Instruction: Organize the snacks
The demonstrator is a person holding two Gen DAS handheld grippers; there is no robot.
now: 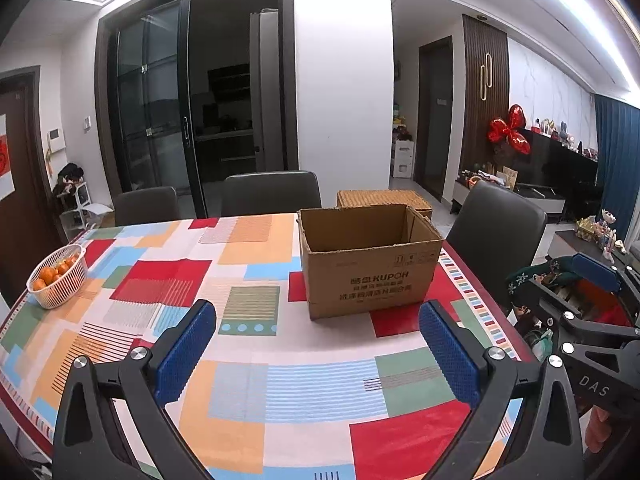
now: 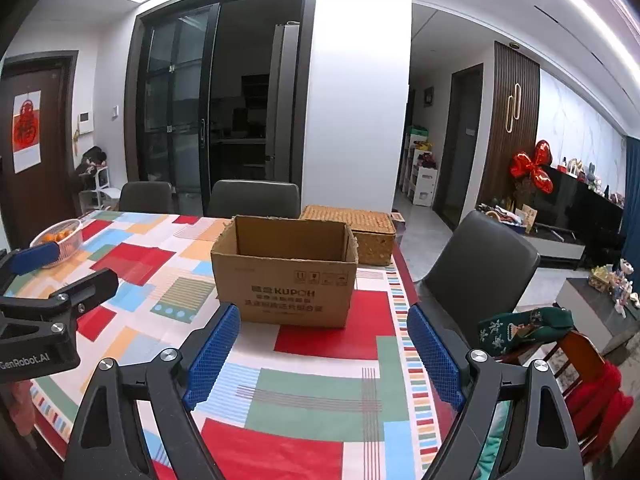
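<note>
Cardboard box stands upright, top open, on the patchwork tablecloth toward the table's far right side; interior not visible. Wicker hamper sits just behind it. White basket of oranges well apart at far left. Left gripper and right gripper: jaws spread wide, holding nothing, above the cloth.

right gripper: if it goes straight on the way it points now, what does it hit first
Most likely the cardboard box: it stands on the table straight ahead of the open right gripper, nothing between them, though depth is hard to judge.
</note>
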